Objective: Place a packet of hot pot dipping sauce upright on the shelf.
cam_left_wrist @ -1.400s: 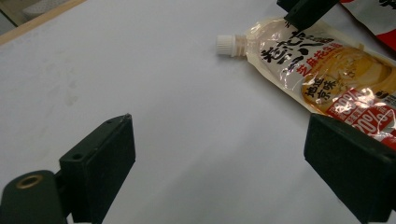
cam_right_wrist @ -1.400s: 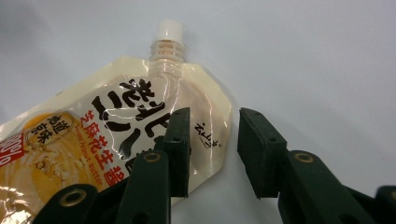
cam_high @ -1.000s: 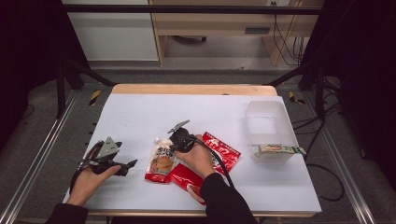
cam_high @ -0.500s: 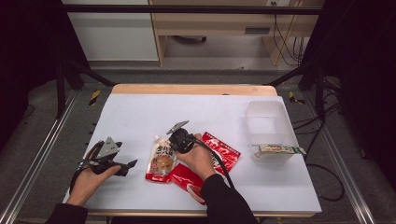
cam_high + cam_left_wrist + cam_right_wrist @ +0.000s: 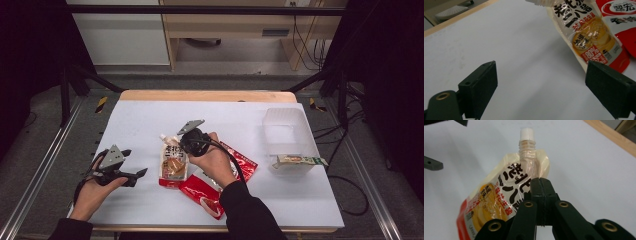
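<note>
2 grippers work over the white table, 1 in each of the person's hands. Nearest the table's front edge, the left gripper rests low at the left with its jaws standing wide apart and nothing between them; in the left gripper view only bare table lies in the gap. Just right of it, near the middle, lies a red snack packet, partly under the right forearm. The right gripper sits just above that packet, its jaws pressed together on the upper edge of the spouted pouch; they have just been closing on it. In the right gripper view the black jaws meet over the pouch's printed face just below the threaded neck, and the white cap points away from the camera. The pouch hangs tilted, its lower end by the red packet. Farther right stands a clear plastic tub, with a small flat packet at its near rim.
</note>
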Available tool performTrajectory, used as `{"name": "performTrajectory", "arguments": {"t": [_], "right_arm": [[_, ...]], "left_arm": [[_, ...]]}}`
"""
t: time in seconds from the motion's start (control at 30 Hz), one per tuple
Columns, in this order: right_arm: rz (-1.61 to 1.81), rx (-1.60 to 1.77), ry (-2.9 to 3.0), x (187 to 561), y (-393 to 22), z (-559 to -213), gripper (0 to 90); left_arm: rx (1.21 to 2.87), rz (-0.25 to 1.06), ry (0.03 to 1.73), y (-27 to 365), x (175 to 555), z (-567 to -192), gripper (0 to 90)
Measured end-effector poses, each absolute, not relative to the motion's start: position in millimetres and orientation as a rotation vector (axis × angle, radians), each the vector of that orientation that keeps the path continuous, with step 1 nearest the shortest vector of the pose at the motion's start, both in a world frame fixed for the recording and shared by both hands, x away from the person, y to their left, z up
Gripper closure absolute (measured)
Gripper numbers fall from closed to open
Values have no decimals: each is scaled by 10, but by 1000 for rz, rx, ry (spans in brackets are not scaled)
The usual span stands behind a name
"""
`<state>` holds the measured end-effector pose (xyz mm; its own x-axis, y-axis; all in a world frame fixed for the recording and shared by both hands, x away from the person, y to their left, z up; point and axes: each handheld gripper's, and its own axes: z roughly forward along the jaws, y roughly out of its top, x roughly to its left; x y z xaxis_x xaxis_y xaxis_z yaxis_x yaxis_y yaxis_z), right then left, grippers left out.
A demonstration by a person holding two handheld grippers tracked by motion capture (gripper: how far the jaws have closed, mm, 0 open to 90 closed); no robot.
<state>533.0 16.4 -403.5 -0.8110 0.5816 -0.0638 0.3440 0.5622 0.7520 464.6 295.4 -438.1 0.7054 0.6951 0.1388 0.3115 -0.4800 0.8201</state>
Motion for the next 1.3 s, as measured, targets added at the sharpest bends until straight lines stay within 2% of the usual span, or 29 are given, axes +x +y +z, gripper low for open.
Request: {"name": "performTrajectory", "arguments": {"t": [0.37, 0.77, 1.3], "right_arm": [[1161, 619, 2508, 5232, 143, -3697, 900], [1173, 564, 2505, 5209, 99, -3559, 900], [1187, 548, 2488, 5184, -58, -3381, 900]], "left_arm": [[2125, 556, 683, 2776, 4710, -4175, 107], [2075, 480, 705, 2781, 4877, -3859, 116], [2111, 474, 665, 2674, 4973, -3613, 102]]}}
